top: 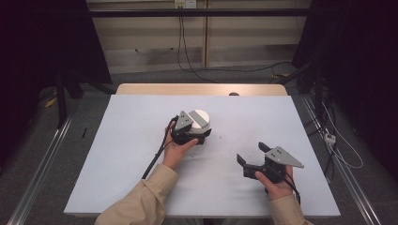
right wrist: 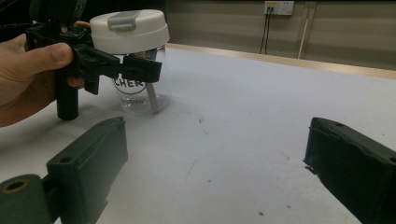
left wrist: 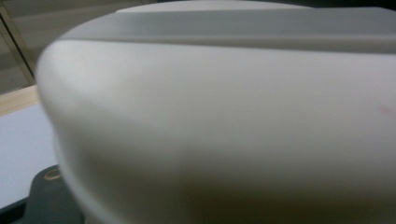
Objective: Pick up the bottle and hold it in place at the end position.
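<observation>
A clear jar (right wrist: 140, 95) with a white lid (top: 200, 115) and a grey flap stands upright near the middle of the white table (top: 131, 154). My left gripper (top: 199, 135) is shut on the jar just under the lid; one black jaw crosses the jar's front in the right gripper view. Seen from the left gripper view, the lid (left wrist: 224, 116) is very close and blurred. My right gripper (top: 251, 152) hovers to the right of the jar and nearer the front edge. It stands open, nothing between its fingers (right wrist: 88, 161).
The white sheet carries a few small dark specks (right wrist: 200, 120) between the jar and the right gripper. A wooden table edge (top: 202, 89) runs along the back. Cables (top: 187, 65) lie on the floor beyond, and metal rails (top: 42, 164) flank the table.
</observation>
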Motion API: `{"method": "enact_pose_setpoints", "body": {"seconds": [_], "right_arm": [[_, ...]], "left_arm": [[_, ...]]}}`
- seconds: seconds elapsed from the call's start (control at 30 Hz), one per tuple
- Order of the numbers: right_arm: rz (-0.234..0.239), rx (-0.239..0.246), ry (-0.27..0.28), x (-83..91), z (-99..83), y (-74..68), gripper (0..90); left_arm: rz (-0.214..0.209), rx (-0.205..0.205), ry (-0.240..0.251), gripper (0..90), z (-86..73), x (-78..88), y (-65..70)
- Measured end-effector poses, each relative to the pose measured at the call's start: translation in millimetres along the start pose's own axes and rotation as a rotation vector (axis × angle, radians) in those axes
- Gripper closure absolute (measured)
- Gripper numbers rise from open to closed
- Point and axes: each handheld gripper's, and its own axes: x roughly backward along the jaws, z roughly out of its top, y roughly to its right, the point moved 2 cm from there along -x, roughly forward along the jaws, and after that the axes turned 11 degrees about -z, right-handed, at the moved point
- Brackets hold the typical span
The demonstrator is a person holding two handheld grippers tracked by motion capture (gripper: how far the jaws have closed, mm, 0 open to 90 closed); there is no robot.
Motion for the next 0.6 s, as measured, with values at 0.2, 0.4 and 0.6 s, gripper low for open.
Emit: {"method": "enact_pose_setpoints", "body": {"seconds": [0.2,0.4,0.6], "right_arm": [[0.011,0.014,-0.014,-13.7,5.6,-9.8,5.9],[0.020,0.005,-0.019,-27.7,12.7,-21.7,6.1],[0.027,0.007,-0.031,-36.3,19.8,-28.4,6.2]], "left_arm": [[-0.002,0.001,0.000,18.3,0.1,-0.1,-0.5],[-0.002,0.005,-0.001,18.3,0.0,-0.2,-0.5],[0.002,0.004,-0.003,18.3,0.0,-0.2,-0.6]]}}
